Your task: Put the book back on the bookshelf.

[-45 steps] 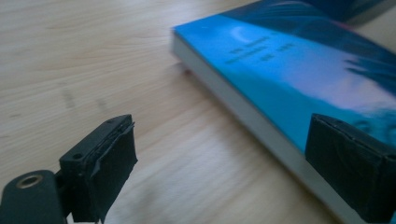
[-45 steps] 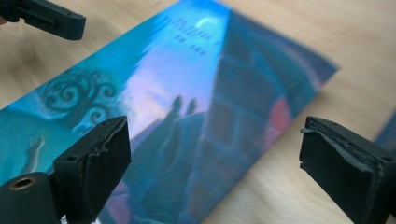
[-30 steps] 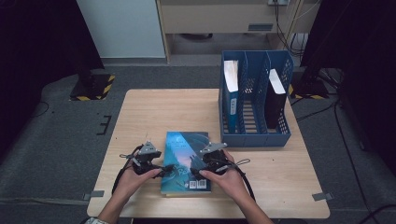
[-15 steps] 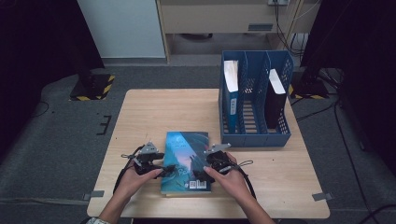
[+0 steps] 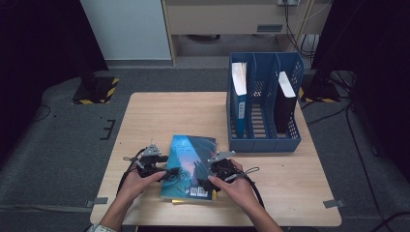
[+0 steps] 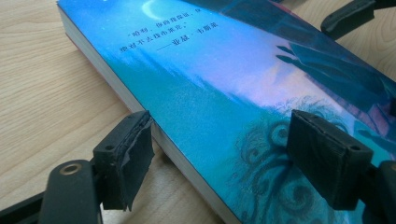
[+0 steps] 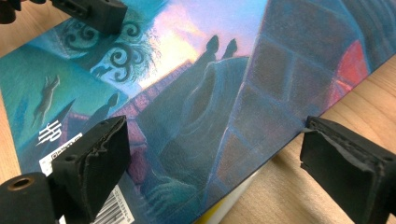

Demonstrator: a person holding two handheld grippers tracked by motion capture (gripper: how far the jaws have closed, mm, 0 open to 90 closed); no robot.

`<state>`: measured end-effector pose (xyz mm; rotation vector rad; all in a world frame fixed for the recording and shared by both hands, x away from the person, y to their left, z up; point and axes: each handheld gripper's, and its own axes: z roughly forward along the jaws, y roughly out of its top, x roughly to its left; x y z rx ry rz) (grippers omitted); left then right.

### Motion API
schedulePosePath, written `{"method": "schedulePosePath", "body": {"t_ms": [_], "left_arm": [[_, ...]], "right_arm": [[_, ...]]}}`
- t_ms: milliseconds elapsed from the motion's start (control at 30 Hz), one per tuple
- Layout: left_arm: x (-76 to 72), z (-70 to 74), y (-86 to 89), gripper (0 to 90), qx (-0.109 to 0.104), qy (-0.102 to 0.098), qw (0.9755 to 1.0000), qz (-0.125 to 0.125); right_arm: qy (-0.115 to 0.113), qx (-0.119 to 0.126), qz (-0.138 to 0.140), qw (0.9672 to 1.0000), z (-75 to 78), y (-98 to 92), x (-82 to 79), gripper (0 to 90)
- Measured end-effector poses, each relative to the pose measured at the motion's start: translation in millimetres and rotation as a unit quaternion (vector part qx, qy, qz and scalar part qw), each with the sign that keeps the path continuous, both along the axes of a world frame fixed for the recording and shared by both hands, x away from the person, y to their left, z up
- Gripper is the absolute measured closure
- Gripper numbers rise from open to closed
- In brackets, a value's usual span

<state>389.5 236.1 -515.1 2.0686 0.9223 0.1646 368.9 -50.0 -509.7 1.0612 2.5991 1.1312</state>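
A blue-covered paperback book (image 5: 189, 164) lies flat on the wooden table (image 5: 169, 116), near the front edge. My left gripper (image 5: 168, 172) is open and straddles the book's left edge. In the left gripper view (image 6: 224, 158) one jaw rests on the wood and the other hovers over the cover (image 6: 219, 74). My right gripper (image 5: 209, 177) is open across the book's right edge. In the right gripper view (image 7: 215, 163) one jaw is over the cover (image 7: 196, 93) and the other over bare wood. A yellow sliver (image 7: 226, 210) peeks out under the book.
A blue file holder (image 5: 263, 140) with three slots stands at the table's back right. Its left slot holds a blue book (image 5: 238, 92) and its right slot a black binder (image 5: 284, 99). Bare wood lies left of and behind the paperback.
Both grippers have shifted slightly along the book's sides, the right one a little toward the near edge. The book lies where it was.
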Motion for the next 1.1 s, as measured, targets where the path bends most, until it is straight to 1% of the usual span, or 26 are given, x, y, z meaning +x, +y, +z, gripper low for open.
{"method": "schedulePosePath", "body": {"t_ms": [67,100,133,200,267,333,367,400,533,700,967,1033,1100], "left_arm": [[-0.7,0.0,-0.1,21.9,0.000,-0.001,1.0000,0.001],[-1.1,-0.1,0.0,21.8,0.000,-0.001,1.0000,0.001],[-1.2,-0.2,0.7,21.7,-0.001,0.000,1.0000,0.000],[-1.2,-1.2,1.7,21.8,-0.006,0.006,1.0000,0.000],[-1.1,-1.8,2.3,21.7,-0.010,0.013,0.9999,0.000],[-0.9,-3.0,2.0,20.5,-0.015,0.020,0.9997,0.002],[-0.9,-3.0,2.0,19.7,-0.015,0.020,0.9997,0.002],[-0.3,-4.3,2.3,19.0,-0.020,0.027,0.9994,0.002],[1.8,-6.0,2.8,18.0,-0.026,0.034,0.9991,0.000],[3.8,-6.2,2.9,16.9,-0.027,0.039,0.9989,-0.004],[4.9,-6.6,3.2,16.3,-0.027,0.040,0.9988,-0.007],[4.9,-6.4,3.1,16.3,-0.026,0.040,0.9988,-0.007],[5.0,-6.1,3.0,16.3,-0.024,0.040,0.9989,-0.007]], "right_arm": [[0.003,0.004,-0.002,1.0000,0.1,-1.0,1.5,9.3],[0.008,0.012,-0.007,0.9999,0.0,-2.1,2.9,9.5],[0.014,0.019,-0.014,0.9996,-0.8,-3.3,4.7,9.4],[0.021,0.022,-0.018,0.9994,-4.1,-4.9,7.2,8.4],[0.038,0.040,-0.019,0.9983,-8.1,-7.5,9.6,8.3],[0.049,0.051,-0.019,0.9973,-10.5,-9.1,11.7,7.7],[0.056,0.054,-0.018,0.9968,-11.6,-9.9,13.2,7.3],[0.066,0.059,-0.017,0.9959,-12.5,-10.4,14.4,7.0],[0.079,0.073,-0.015,0.9941,-16.8,-11.9,18.1,6.3],[0.078,0.077,-0.009,0.9939,-17.9,-12.3,19.0,5.5],[0.075,0.084,-0.002,0.9937,-19.3,-12.5,19.0,4.9],[0.076,0.087,-0.004,0.9933,-19.5,-12.6,19.1,6.0],[0.079,0.090,-0.010,0.9927,-19.0,-14.3,20.1,9.0]]}}
